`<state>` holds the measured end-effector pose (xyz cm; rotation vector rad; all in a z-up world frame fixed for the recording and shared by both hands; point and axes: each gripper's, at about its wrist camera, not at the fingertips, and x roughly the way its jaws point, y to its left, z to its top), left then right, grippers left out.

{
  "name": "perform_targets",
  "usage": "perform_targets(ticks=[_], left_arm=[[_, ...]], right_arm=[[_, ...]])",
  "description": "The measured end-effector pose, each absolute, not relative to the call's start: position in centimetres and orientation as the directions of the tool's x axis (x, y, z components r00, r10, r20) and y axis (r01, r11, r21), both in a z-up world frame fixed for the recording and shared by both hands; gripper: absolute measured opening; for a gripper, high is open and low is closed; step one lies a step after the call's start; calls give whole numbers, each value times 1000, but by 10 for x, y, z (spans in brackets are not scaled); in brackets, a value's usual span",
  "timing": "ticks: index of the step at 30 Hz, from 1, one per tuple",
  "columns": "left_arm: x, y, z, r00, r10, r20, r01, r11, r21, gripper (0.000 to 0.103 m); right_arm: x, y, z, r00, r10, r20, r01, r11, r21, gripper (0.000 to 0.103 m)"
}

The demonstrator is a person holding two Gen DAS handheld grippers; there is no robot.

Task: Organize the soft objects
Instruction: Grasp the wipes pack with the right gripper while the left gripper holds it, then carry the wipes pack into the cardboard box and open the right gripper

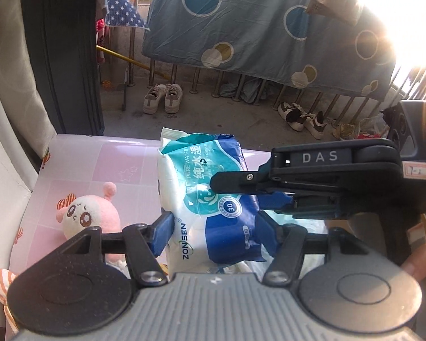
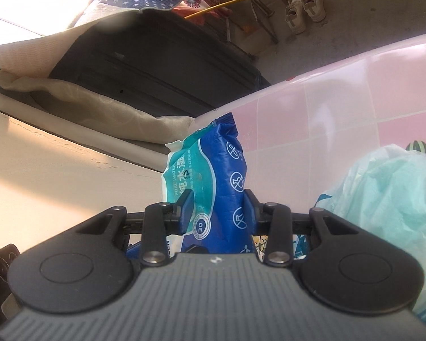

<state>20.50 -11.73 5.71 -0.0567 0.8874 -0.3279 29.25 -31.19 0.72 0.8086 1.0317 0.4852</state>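
The wipes pack (image 1: 210,199) sits directly between both sets of tongs, so neither hand has any reach left to make: the left tongs (image 1: 213,233) straddle its near end at a middling width, one blue pad (image 1: 163,234) pressed on the white edge and the other on the dark blue side, while the right tongs (image 2: 217,209) pinch the same pack (image 2: 210,176) more narrowly across its thickness, coming in from the right in the left wrist view and crossing over the printed face. Both hold it, and it looks lifted clear of the pink bench (image 1: 105,164), though the underside is hidden. Its long axis runs away from the left tongs, the crimped far end pointing ahead toward the balcony floor; from the right tongs it stands edge-on, narrow, rising forward. The printed face is turned up and toward the left camera. A pink plush toy (image 1: 91,216) lies on the bench just left of the left tongs, and a pale green plastic bag (image 2: 383,193) bulks to the right of the right tongs. Wherever the pack goes next, I judge both hands must travel together along that axis or it will twist.
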Motion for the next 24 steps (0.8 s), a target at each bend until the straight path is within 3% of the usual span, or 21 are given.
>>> perform_targets(ticks=[10, 17, 24], left_arm=[[135, -244, 80, 506, -484, -714, 525, 830, -191, 64], [120, -318, 42, 386, -520, -762, 625, 755, -198, 64], [134, -333, 4, 295, -498, -816, 631, 743, -225, 63]], right_arm=[[172, -456, 44, 614, 597, -516, 95, 593, 799, 36], [118, -549, 7, 655, 529, -540, 203, 565, 800, 36], [115, -588, -55, 627, 550, -551, 280, 501, 819, 36]])
